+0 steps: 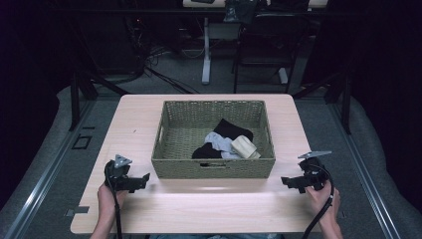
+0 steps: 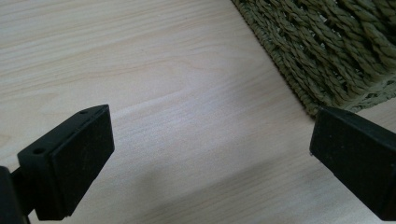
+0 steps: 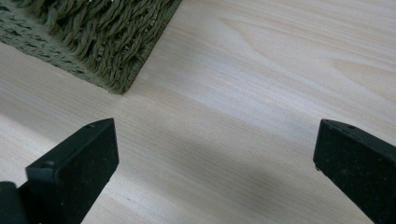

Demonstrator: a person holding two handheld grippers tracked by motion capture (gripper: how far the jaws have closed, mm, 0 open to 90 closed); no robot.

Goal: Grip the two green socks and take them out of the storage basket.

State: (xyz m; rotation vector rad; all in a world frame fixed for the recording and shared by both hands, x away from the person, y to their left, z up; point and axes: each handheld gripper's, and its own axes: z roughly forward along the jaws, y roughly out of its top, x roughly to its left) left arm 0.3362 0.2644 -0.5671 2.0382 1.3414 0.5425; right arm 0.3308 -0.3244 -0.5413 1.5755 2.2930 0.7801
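A woven olive basket (image 1: 213, 168) stands in the middle of the light wooden table (image 1: 209, 209). Inside it lie a black cloth (image 1: 231, 129), a pale blue cloth (image 1: 219, 143) and a cream rolled piece (image 1: 244, 146). My left gripper (image 1: 144, 180) rests low at the basket's front left corner, jaws wide apart over bare wood (image 2: 205, 154), with the basket corner (image 2: 327, 51) ahead on its right. My right gripper (image 1: 286, 183) sits at the basket's front right corner, open with nothing between its jaws (image 3: 215, 168), and the basket corner (image 3: 107, 42) lies ahead on its left.
The table's front edge runs just behind both hands. Bare wood stretches between the two grippers in front of the basket. Beyond the table stand a chair (image 1: 263, 45), a desk leg (image 1: 206, 50) and cables on a dark floor.
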